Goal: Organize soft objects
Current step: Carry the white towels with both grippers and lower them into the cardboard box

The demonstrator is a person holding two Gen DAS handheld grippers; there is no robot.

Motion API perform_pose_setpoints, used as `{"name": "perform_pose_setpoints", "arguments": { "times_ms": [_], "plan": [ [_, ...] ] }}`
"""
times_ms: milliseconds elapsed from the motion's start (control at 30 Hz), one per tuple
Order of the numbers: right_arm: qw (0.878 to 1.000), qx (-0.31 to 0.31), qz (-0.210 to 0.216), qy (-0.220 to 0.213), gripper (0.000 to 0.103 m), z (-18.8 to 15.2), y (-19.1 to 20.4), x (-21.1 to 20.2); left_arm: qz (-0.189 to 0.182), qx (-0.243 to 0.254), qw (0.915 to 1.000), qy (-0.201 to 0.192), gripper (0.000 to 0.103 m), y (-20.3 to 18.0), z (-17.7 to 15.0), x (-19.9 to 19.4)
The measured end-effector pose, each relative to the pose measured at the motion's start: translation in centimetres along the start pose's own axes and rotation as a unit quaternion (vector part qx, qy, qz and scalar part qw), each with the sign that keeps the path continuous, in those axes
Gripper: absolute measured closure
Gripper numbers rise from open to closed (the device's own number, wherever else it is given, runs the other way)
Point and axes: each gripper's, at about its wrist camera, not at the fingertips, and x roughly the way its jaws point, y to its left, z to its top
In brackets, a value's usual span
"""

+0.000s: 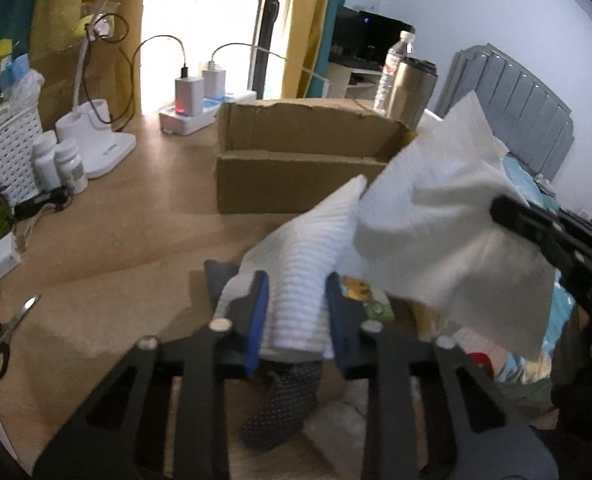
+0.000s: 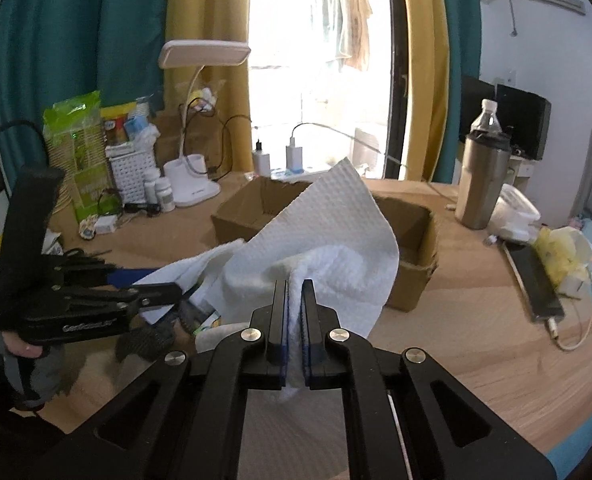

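Right now both grippers have cloth in them, and the step in hand looks like lifting soft pieces off the pile before dropping them into the cardboard box (image 1: 307,160).

From the left wrist view, the left gripper (image 1: 296,320) has its blue pads pressed against either side of a white ribbed sock (image 1: 303,264), which stands up between them from a heap of fabrics on the wooden surface (image 1: 128,216). A dark dotted sock (image 1: 284,404) lies under it, just below the jaws. The grip looks narrow but real: the sock bulges above the pads.

The right gripper (image 2: 294,316) is clenched on a white paper towel (image 2: 331,236), pinching a fold of it so that the sheet billows up and forward. In the left view the same towel hangs in the air from the black fingers at the right, clear of the surface and in front of the box's near right corner.

The box sits open-topped beyond both grippers, near the middle of the surface, and what shows of its inside looks empty.

Next, I judge, the right gripper has to carry the towel over the near wall and open only once the sheet hangs inside, since it could drape over the rim. The left must pull its sock free without dragging the dotted one along.
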Motion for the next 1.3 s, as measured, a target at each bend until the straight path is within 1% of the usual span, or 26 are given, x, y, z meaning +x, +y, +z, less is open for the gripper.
{"name": "perform_pose_setpoints", "arguments": {
  "times_ms": [33,100,233,367,433,533,633,833,1133,1300],
  "plan": [
    [1.000,0.000,-0.003,-0.002,0.097,0.2,-0.2,-0.1,-0.005,0.002,1.0000,0.000,0.090,-0.1,0.1,-0.1],
    [1.000,0.001,-0.012,-0.008,0.097,0.6,-0.8,-0.4,-0.016,0.002,0.9998,0.005,0.098,-0.1,0.4,0.0],
    [1.000,0.005,-0.015,-0.017,0.097,1.2,-1.6,-0.9,-0.042,-0.001,0.9991,0.009,0.100,-0.2,0.7,0.4],
    [1.000,0.002,-0.011,-0.025,0.097,1.8,-2.2,-1.2,-0.050,-0.003,0.9987,-0.001,0.100,-0.5,1.2,-0.3],
    [0.999,-0.002,-0.006,-0.032,0.097,2.1,-2.3,-1.3,-0.061,-0.006,0.9980,-0.014,0.100,-0.7,1.8,-1.3],
    [0.999,-0.005,-0.001,-0.040,0.097,2.9,-2.6,-1.3,-0.068,-0.007,0.9969,-0.040,0.100,-1.2,2.9,-2.9],
    [0.999,-0.011,0.004,-0.049,0.097,4.0,-3.0,-1.4,-0.068,-0.004,0.9953,-0.069,0.100,-1.6,4.4,-4.6],
    [0.998,-0.023,0.006,-0.064,0.097,6.1,-3.7,-1.4,-0.067,0.001,0.9911,-0.116,0.100,-1.9,7.3,-6.5],
    [0.996,-0.041,-0.007,-0.081,0.097,9.0,-4.1,-0.3,-0.079,0.008,0.9827,-0.167,0.100,-1.1,12.0,-7.2],
    [0.995,-0.039,-0.021,-0.086,0.097,10.3,-5.1,0.6,-0.082,0.009,0.9812,-0.174,0.100,-0.2,13.7,-6.2]
  ]
}}
